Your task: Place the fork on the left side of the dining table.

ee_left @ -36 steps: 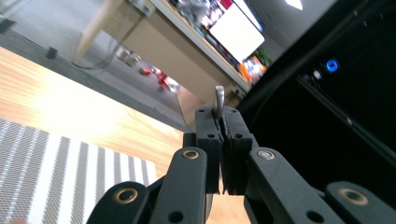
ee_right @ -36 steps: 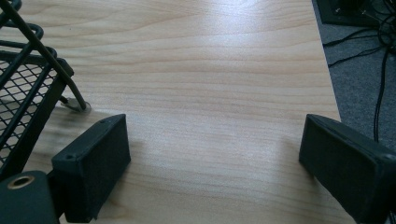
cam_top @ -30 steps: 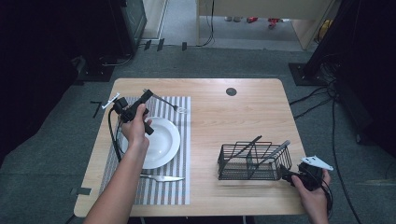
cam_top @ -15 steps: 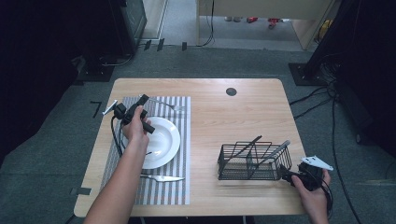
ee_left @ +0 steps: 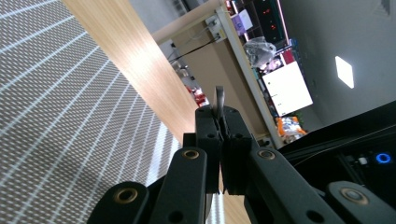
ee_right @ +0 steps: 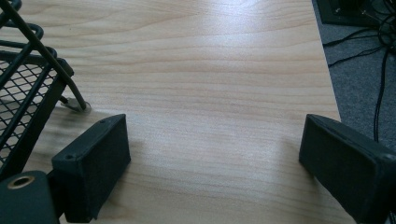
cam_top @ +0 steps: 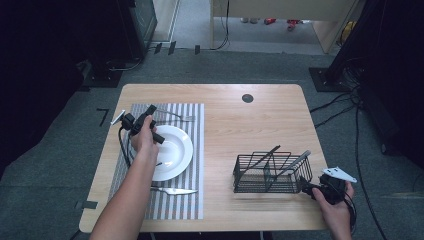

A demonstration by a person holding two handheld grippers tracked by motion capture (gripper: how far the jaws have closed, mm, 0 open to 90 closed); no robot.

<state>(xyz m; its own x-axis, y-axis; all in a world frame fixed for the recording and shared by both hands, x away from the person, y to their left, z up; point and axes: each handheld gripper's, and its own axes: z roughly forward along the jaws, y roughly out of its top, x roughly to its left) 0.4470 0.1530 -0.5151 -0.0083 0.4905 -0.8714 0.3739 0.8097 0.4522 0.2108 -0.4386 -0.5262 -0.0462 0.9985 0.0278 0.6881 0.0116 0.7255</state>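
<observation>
On the striped mat [cam_top: 187, 145] at the worktop's left edge, your left claw [ee_left: 219, 122] is clamped on a fork [ee_left: 219, 99]. It grips thinly, so the fork could twist out. Your right claw [ee_right: 212, 154] stands apart.

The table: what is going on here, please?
A person is setting a place with two handheld grippers. The left gripper is shut on a fork, low at the far end of the placemat, beyond the plate. A knife lies on the mat's near side. The right gripper rests open beside the wire basket.
</observation>
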